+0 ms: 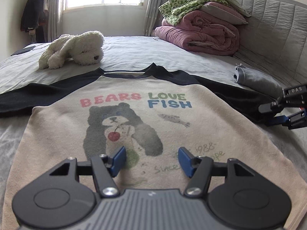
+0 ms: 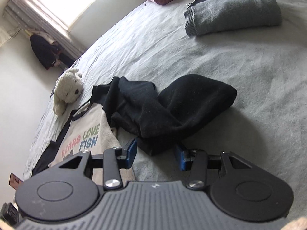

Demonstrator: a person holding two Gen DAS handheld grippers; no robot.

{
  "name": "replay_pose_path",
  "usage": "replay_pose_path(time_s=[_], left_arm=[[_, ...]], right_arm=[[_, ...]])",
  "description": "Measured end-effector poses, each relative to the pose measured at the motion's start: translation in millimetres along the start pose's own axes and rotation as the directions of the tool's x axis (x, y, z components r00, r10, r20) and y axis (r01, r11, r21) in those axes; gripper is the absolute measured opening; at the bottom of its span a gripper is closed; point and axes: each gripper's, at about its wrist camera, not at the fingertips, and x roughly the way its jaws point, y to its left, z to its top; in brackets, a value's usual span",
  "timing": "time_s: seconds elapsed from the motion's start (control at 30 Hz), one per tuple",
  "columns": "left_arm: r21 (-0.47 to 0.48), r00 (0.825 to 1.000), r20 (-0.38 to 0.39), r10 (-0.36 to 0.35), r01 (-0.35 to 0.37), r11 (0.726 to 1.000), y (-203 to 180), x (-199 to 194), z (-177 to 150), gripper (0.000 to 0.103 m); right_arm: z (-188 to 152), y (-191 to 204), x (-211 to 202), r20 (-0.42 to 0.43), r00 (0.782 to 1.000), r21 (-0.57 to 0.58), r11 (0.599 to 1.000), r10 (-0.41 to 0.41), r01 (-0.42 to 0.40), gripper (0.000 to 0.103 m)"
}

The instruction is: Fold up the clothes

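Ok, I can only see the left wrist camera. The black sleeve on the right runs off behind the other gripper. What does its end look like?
Observer: The right sleeve lies crumpled in a heap on the bed sheet, not stretched flat.
Operator: Is the right hand-held gripper squeezing it?
Observer: No. It is open, and the cuff end lies loose between its fingers.
Operator: And the grey thing behind?
Observer: It is a folded grey knit garment, lying well clear of the sleeve with bare sheet between them.
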Motion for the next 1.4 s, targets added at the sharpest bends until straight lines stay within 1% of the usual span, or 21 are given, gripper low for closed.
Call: replay_pose_path(time_s=[0.1,0.17,0.2,0.27,0.37,0.43,0.5,0.53,0.63,0.73,0.8,0.9,0.97,1.07,1.1,1.17,1.27,1.3,1.4], left_arm=[[0.013,1.000,0.007,0.008,-0.009,1.000,-2,1,-1,0.063],[0.016,1.000,0.010,0.013,-0.013,1.000,-2,1,-2,0.063],[0.019,1.000,0.013,0.015,-0.015,1.000,-3,1,-3,0.064],[0.026,1.000,0.015,0.018,-0.018,0.999,-4,2,-4,0.064],[0.019,1.000,0.015,0.013,-0.013,1.000,-2,2,-4,0.064],[0.015,1.000,0.014,0.011,-0.011,1.000,-2,3,-4,0.065],[0.015,1.000,0.014,0.011,-0.011,1.000,-2,3,-5,0.065],[0.015,1.000,0.014,0.010,-0.011,1.000,-2,2,-5,0.065],[0.015,1.000,0.013,0.009,-0.009,1.000,-2,2,-5,0.065],[0.020,1.000,0.012,0.009,-0.009,1.000,-2,3,-5,0.065],[0.024,1.000,0.011,0.011,-0.011,1.000,-3,3,-5,0.065],[0.027,1.000,0.011,0.012,-0.012,1.000,-2,3,-4,0.065],[0.027,1.000,0.011,0.012,-0.012,1.000,-2,3,-5,0.065],[0.028,1.000,0.012,0.011,-0.012,1.000,-2,3,-5,0.065],[0.026,1.000,0.012,0.010,-0.010,1.000,-2,3,-4,0.065],[0.023,1.000,0.012,0.006,-0.006,1.000,-1,2,-4,0.065],[0.018,1.000,0.011,0.001,-0.001,1.000,-1,2,-2,0.065],[0.017,1.000,0.011,-0.001,0.001,1.000,-1,1,-2,0.065],[0.012,1.000,0.011,-0.006,0.006,1.000,-1,1,-1,0.065]], right_arm=[[5,-5,5,0.048,0.999,0.061,0.998,0.001,-0.004,0.047],[8,-4,11,0.070,0.997,0.066,0.998,-0.014,0.009,0.046],[8,-2,13,0.081,0.996,0.061,0.998,-0.026,0.021,0.037],[12,4,16,0.103,0.992,0.029,0.997,-0.076,0.073,0.020],[23,12,15,0.147,0.980,-0.008,0.991,-0.133,0.135,0.016],[35,19,11,0.207,0.962,-0.048,0.980,-0.178,0.191,0.015],[48,24,7,0.274,0.936,-0.101,0.962,-0.219,0.254,0.015],[54,25,7,0.296,0.927,-0.126,0.953,-0.229,0.275,0.015],[67,23,11,0.324,0.918,-0.155,0.944,-0.231,0.292,0.015],[75,20,22,0.340,0.906,-0.177,0.928,-0.254,0.327,0.015],[77,16,33,0.327,0.906,-0.182,0.922,-0.271,0.342,0.015],[74,9,49,0.308,0.900,-0.199,0.904,-0.309,0.379,0.015],[71,5,58,0.296,0.896,-0.208,0.893,-0.332,0.399,0.017],[68,3,57,0.293,0.895,-0.193,0.896,-0.338,0.401,0.025],[67,5,54,0.285,0.898,-0.186,0.900,-0.334,0.394,0.034],[66,7,47,0.269,0.906,-0.172,0.909,-0.327,0.379,0.040],[61,13,34,0.233,0.922,-0.174,0.919,-0.310,0.353,0.041],[58,15,29,0.213,0.930,-0.169,0.926,-0.300,0.337,0.041],[46,14,14,0.108,0.963,-0.121,0.958,-0.247,0.259,0.041]])
